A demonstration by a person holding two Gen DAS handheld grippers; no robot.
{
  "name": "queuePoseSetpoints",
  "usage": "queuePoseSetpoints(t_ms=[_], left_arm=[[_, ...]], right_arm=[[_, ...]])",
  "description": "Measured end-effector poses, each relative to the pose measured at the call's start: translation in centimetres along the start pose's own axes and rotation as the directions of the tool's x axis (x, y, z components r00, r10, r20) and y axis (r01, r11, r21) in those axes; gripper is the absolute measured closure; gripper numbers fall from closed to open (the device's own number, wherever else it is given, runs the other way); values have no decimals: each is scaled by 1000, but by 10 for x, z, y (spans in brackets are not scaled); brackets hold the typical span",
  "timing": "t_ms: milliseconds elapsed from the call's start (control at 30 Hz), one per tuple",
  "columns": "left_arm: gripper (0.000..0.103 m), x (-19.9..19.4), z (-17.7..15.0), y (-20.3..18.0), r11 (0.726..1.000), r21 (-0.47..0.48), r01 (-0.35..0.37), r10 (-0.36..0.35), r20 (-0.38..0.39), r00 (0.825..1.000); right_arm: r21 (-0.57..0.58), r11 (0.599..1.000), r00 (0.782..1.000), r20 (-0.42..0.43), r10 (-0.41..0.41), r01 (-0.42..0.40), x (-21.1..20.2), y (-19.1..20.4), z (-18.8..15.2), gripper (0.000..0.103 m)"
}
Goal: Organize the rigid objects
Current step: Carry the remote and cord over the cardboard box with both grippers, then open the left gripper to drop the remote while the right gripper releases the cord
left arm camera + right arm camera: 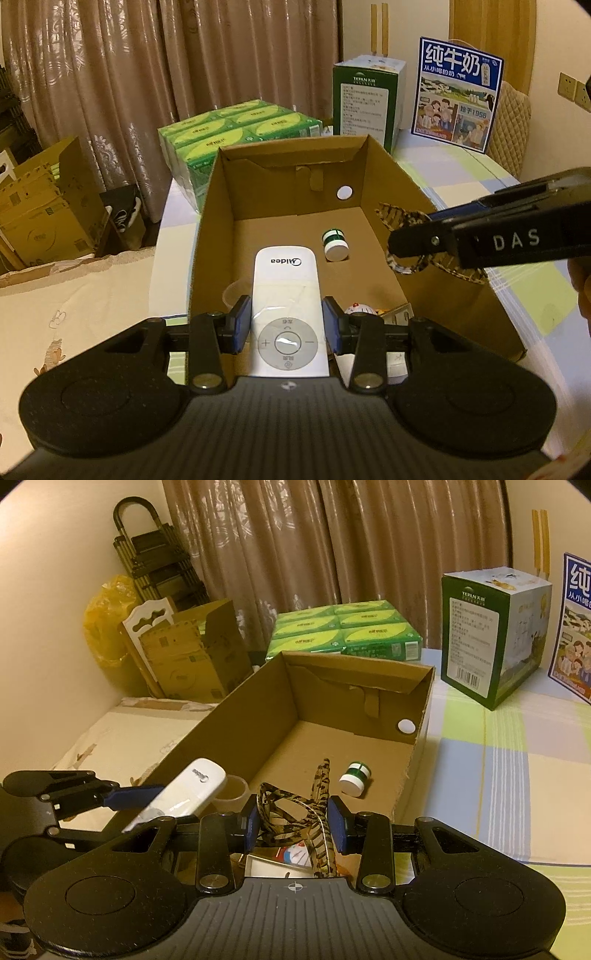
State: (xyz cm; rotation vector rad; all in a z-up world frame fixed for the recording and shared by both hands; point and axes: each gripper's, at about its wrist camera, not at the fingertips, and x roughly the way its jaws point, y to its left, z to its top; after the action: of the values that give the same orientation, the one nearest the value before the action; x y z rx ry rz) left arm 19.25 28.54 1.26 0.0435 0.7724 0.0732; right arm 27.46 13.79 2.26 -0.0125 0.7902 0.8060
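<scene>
My left gripper (pixel 287 325) is shut on a white Midea remote (pixel 286 291), held over the near end of an open cardboard box (pixel 391 170); the remote also shows in the right wrist view (pixel 188 790). My right gripper (pixel 295 821) is shut on leopard-print glasses (pixel 295 812), held over the box's (pixel 255 701) near right side; the glasses also show in the left wrist view (pixel 402 229). A small green-and-white jar (pixel 335 244) lies on the box floor, also seen in the right wrist view (pixel 354 775). A tape roll (pixel 231 792) sits in the box by the remote.
Green tissue packs (pixel 236 129) stand behind the box. A green-and-white carton (pixel 364 99) and a blue milk box (pixel 458 96) stand at the back right on the checked tablecloth (pixel 498 757). Cardboard boxes (pixel 44 206) stand on the floor at left. Small items (pixel 295 854) lie under the grippers.
</scene>
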Motion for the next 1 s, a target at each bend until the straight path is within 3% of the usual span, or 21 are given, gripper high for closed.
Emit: queuePoseSetpoints(t_ms=[600,1000], left_arm=[[67,16,-2,1,1000,0,30,-30,-14,999],[67,1,1,8,1000,-26,-9,9,25,1000]], right_arm=[[25,1000,1000,7,-6,5,5,-4,2,68],[32,999,1000,6,-8,8,2,-3,2,68]])
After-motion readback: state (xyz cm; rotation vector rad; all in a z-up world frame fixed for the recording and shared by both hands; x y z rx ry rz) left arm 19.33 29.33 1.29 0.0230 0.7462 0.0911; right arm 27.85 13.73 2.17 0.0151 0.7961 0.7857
